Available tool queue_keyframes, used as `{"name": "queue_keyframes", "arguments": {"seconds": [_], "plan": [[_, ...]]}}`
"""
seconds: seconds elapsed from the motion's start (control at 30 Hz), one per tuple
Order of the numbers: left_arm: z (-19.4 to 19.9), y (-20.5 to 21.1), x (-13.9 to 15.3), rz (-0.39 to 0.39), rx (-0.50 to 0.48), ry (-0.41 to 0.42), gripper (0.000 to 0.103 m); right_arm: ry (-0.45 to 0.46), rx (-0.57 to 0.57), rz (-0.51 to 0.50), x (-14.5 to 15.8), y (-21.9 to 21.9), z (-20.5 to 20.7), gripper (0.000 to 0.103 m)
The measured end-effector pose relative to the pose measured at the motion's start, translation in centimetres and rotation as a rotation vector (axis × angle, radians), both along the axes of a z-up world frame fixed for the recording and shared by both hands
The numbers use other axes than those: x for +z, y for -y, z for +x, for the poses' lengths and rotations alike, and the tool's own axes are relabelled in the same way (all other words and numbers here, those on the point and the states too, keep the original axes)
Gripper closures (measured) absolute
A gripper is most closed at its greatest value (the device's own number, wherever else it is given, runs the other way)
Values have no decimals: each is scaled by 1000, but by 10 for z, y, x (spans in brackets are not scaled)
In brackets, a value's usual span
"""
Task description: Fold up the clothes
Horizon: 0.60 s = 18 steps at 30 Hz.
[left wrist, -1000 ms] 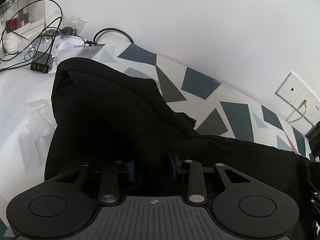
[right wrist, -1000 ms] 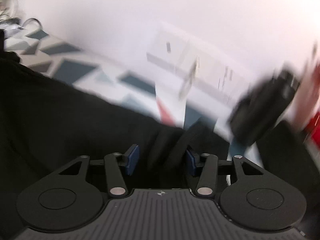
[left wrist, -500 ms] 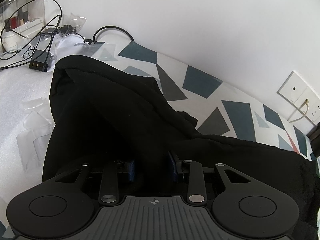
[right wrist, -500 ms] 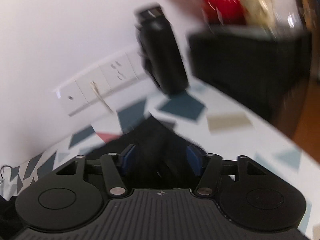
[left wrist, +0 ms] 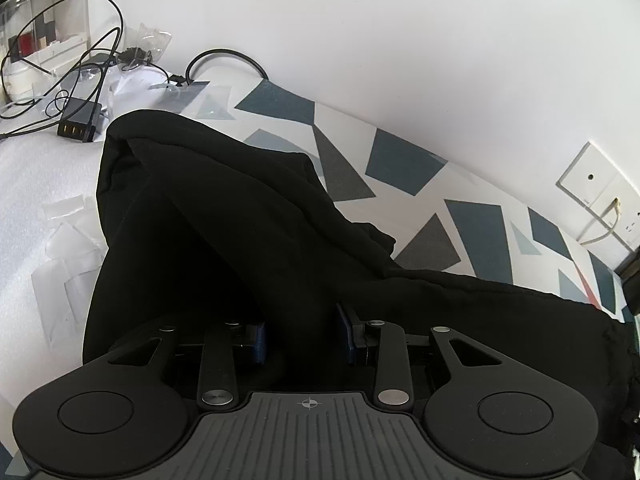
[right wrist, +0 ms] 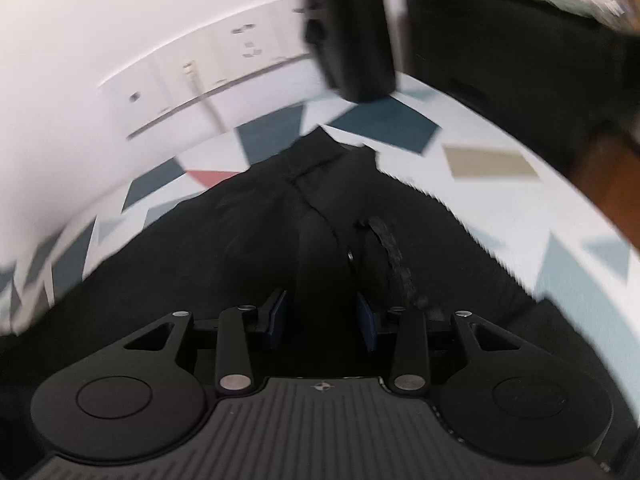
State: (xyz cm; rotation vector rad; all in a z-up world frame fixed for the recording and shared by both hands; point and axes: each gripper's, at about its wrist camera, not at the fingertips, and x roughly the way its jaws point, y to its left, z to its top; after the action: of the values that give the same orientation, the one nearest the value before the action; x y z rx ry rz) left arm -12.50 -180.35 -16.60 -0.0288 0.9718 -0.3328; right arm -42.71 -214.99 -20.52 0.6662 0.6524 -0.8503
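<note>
A black garment (left wrist: 224, 216) lies rumpled on a table with a cloth of blue and grey triangles (left wrist: 400, 164). My left gripper (left wrist: 304, 334) is shut on a bunched fold of it, which rises between the blue pads. In the right wrist view the same black garment (right wrist: 248, 232) spreads out in front, with a braided drawstring (right wrist: 394, 260) on it. My right gripper (right wrist: 322, 316) is shut on a thick fold of the fabric. This view is blurred by motion.
Cables and a black charger block (left wrist: 78, 126) lie at the far left by a clear plastic box (left wrist: 48, 40) and plastic bags. Wall sockets (left wrist: 592, 188) are on the right. A black cylindrical object (right wrist: 352, 28) and a dark box (right wrist: 520, 60) stand by the wall.
The right gripper has swung quickly to the right, from facing the garment's middle to its end near the black cylinder, still holding fabric. The left gripper has barely moved.
</note>
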Motion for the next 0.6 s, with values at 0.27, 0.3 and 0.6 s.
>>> {"name": "queue_keyframes", "arguments": {"seconds": [0.27, 0.3, 0.6], "plan": [[0, -1, -1, -6, -6, 4, 73, 336, -130, 381, -18, 6, -45, 41], [1, -1, -1, -6, -7, 4, 73, 368, -116, 397, -18, 7, -47, 41], [0, 0, 0, 0, -10, 2, 73, 562, -155, 293, -2, 17, -44, 53]]}}
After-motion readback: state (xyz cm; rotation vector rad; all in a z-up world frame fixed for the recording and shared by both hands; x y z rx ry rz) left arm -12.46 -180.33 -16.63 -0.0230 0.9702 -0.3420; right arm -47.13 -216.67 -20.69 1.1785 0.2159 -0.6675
